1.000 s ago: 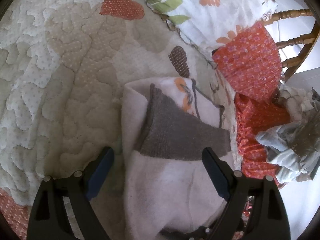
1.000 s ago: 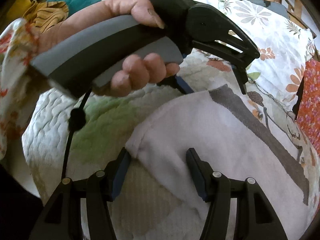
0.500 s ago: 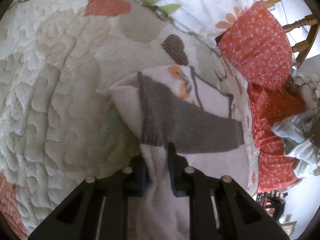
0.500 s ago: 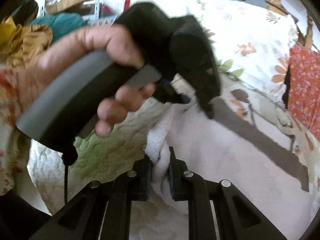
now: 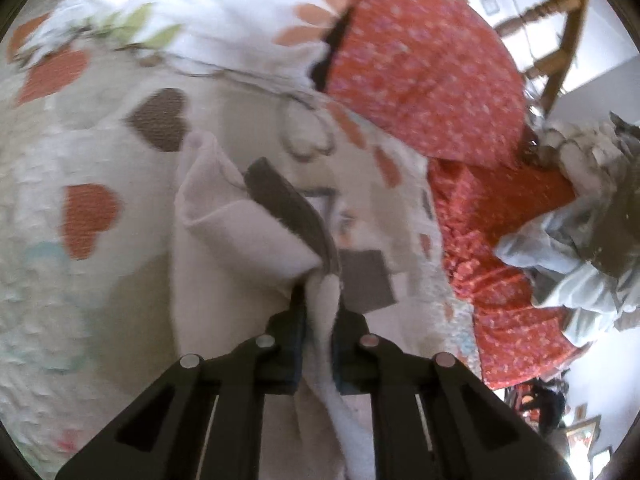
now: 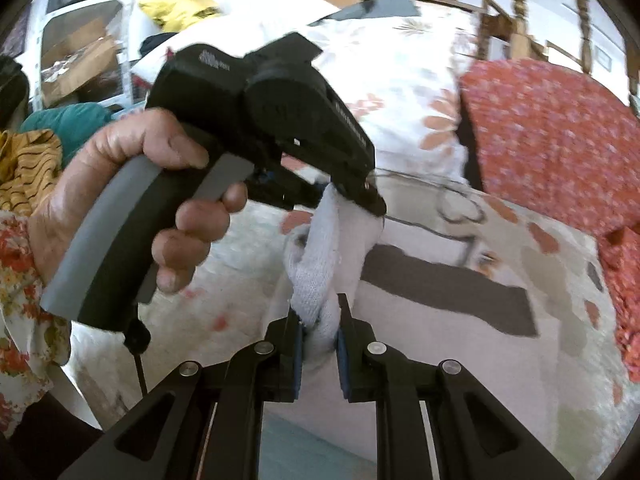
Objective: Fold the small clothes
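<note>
A small white knit garment (image 5: 240,240) with a grey band (image 5: 292,212) is lifted off the quilted bedspread (image 5: 80,300). My left gripper (image 5: 320,300) is shut on its near edge, cloth bunched between the fingers. My right gripper (image 6: 320,320) is shut on another part of the same edge (image 6: 316,280). In the right wrist view the left gripper (image 6: 348,196) is just ahead, held in a hand, pinching the white cloth. The grey band (image 6: 440,288) lies on the garment's lower part to the right.
Red dotted pillows (image 5: 432,68) and a white flowered pillow (image 5: 208,12) lie at the head of the bed. A wooden headboard (image 5: 560,20) stands behind. A heap of pale clothes (image 5: 580,248) lies at the right. Shelves and a yellow bag (image 6: 176,0) stand far left.
Both grippers went from open beside the garment to shut on its edge, then lifted it; the cloth now hangs folded and bunched, and both views have swung toward the pillows.
</note>
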Tool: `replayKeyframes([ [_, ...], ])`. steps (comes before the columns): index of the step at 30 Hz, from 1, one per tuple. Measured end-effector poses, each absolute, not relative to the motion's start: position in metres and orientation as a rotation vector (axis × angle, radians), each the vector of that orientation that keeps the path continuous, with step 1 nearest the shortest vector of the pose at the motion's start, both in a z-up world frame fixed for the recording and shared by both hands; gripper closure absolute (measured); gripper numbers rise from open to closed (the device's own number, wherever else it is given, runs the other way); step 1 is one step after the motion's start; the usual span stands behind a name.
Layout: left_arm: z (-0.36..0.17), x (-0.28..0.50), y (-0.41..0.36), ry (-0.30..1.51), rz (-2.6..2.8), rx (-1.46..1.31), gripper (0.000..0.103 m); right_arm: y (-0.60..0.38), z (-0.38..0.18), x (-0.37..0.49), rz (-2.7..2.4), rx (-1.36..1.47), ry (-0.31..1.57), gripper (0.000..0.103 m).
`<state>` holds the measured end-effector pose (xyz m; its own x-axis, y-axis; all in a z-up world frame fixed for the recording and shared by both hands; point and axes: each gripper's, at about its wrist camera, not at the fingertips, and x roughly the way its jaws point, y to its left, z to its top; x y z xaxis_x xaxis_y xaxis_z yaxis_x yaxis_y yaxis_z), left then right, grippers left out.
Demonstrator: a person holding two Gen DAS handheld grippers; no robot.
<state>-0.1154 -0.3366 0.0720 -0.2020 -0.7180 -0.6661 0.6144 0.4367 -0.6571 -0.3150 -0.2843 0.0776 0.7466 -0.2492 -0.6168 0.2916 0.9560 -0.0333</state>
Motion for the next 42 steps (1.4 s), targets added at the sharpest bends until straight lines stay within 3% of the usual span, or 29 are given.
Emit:
replayKeyframes([
  [12,0.068,-0.189,-0.446,1.334,-1.324,0.015,0.095,-0.377,0.068,-0.396,-0.496,0.312,0.661,0.088],
  [19,0.058,-0.226,-0.482,1.33,-1.38,0.062,0.1,-0.417,0.059,-0.425,-0.586,0.431,0.661,0.088],
  [24,0.041,-0.237,-0.497,1.34,-1.34,0.154,0.1,-0.45,0.023,-0.431,-0.587,0.593,0.771,0.085],
  [26,0.046,-0.238,-0.494,1.332,-1.335,0.157,0.095,-0.464,0.013,-0.438,-0.584,0.698,0.79,0.081],
  [28,0.061,-0.235,-0.484,1.289,-1.326,0.148,0.067,-0.477,0.013,-0.449,-0.585,0.793,0.771,0.073],
  [30,0.075,-0.232,-0.474,1.241,-1.302,0.128,0.05,-0.489,0.022,-0.463,-0.614,0.839,0.72,0.069],
  [34,0.097,-0.221,-0.443,1.172,-1.199,0.107,0.042,-0.49,0.044,-0.475,-0.652,0.792,0.627,0.069],
  [38,0.102,-0.214,-0.402,1.151,-1.097,0.134,0.041,-0.487,0.057,-0.455,-0.54,0.755,0.582,0.069],
  [42,0.099,-0.215,-0.346,1.165,-1.004,0.141,0.036,-0.504,0.058,-0.407,-0.468,0.7,0.663,0.069],
])
